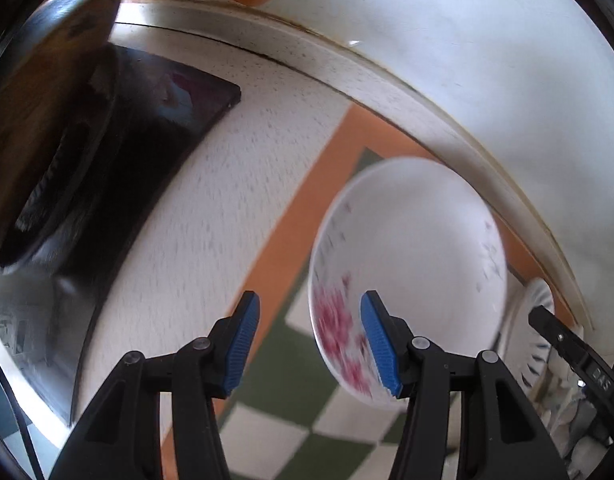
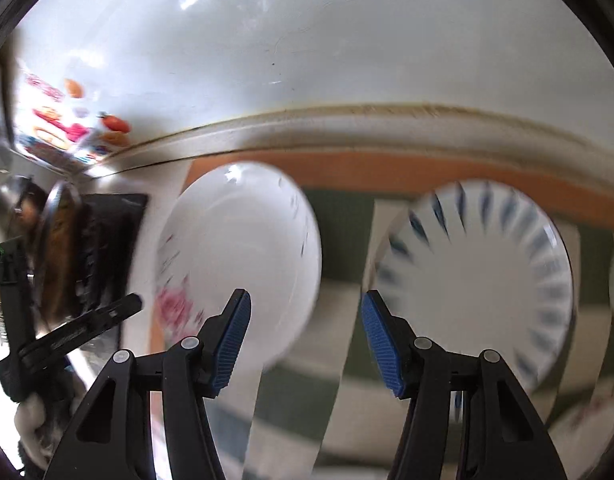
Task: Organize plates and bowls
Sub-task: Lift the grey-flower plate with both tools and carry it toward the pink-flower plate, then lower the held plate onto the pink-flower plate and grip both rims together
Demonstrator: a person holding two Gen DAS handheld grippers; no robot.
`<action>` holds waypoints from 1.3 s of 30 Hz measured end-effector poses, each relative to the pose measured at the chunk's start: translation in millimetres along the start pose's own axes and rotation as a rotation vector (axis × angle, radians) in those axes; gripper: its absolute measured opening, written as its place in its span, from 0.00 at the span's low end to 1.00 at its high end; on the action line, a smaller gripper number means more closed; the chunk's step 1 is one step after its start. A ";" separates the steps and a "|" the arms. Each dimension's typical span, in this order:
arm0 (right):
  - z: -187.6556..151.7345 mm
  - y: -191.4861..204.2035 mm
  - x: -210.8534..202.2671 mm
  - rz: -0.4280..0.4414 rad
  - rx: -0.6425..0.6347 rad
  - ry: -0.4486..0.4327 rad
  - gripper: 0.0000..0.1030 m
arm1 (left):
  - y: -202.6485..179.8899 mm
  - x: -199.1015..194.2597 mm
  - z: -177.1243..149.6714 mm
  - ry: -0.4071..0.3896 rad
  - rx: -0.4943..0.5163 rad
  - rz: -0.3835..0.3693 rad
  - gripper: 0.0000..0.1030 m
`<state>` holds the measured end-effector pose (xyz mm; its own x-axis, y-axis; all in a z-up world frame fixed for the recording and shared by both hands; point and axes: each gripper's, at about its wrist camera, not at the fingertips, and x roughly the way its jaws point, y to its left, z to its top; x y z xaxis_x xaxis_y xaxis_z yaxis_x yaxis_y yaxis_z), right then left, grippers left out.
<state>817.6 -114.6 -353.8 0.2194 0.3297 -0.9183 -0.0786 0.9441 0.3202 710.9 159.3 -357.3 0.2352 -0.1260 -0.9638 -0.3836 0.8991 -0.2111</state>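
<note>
My left tongs (image 1: 310,344) hang partly spread with nothing between the blue pads, over the checked green-and-white cloth (image 1: 275,400) on the counter (image 1: 211,216). Just beyond them lies the white plate with pink flowers (image 1: 411,256), near the counter's back edge by the wall (image 1: 467,60). My right tongs (image 2: 306,344) stand fairly wide and empty, above the gap between that flowered plate (image 2: 243,248) and the blue-striped plate (image 2: 479,280), which lie apart on the cloth. A dark mat (image 1: 155,128) lies toward the counter's left end.
</note>
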 end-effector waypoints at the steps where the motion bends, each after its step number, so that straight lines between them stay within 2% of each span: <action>1: 11.0 2.7 11.6 -0.021 -0.016 0.009 0.59 | 0.2 6.1 5.4 0.013 0.004 0.005 0.49; 6: 40.7 6.2 50.1 -0.062 -0.041 0.045 0.54 | -4.0 23.2 19.1 0.046 0.038 0.016 0.49; 13: 60.5 7.1 89.3 -0.066 -0.029 0.105 0.37 | -10.9 44.5 18.4 0.106 0.090 -0.006 0.47; 14: 60.4 7.3 91.7 -0.065 -0.029 0.109 0.33 | -11.2 47.0 16.8 0.111 0.092 -0.021 0.44; 16: 61.1 8.8 97.2 -0.039 -0.035 0.115 0.26 | -12.4 49.5 14.6 0.116 0.093 -0.051 0.28; 17: 60.2 10.4 98.8 -0.019 -0.032 0.120 0.22 | -13.8 50.3 13.6 0.120 0.093 -0.063 0.25; 20: 59.5 18.7 100.0 -0.039 -0.059 0.100 0.22 | -23.1 49.2 10.1 0.098 0.111 -0.034 0.24; 28: 47.9 16.9 95.8 -0.024 -0.028 0.093 0.20 | -26.6 39.1 9.7 0.075 0.131 -0.044 0.24; 34: 35.7 16.6 79.1 -0.027 -0.025 0.073 0.19 | -30.3 9.1 1.6 0.033 0.175 -0.051 0.24; 39: 23.5 5.9 48.1 0.006 0.023 0.029 0.19 | -39.5 -15.1 -15.4 0.007 0.211 -0.055 0.24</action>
<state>850.5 -93.1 -390.5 0.1911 0.3350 -0.9226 -0.0570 0.9422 0.3303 708.7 119.2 -336.8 0.2437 -0.1793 -0.9531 -0.1749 0.9585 -0.2250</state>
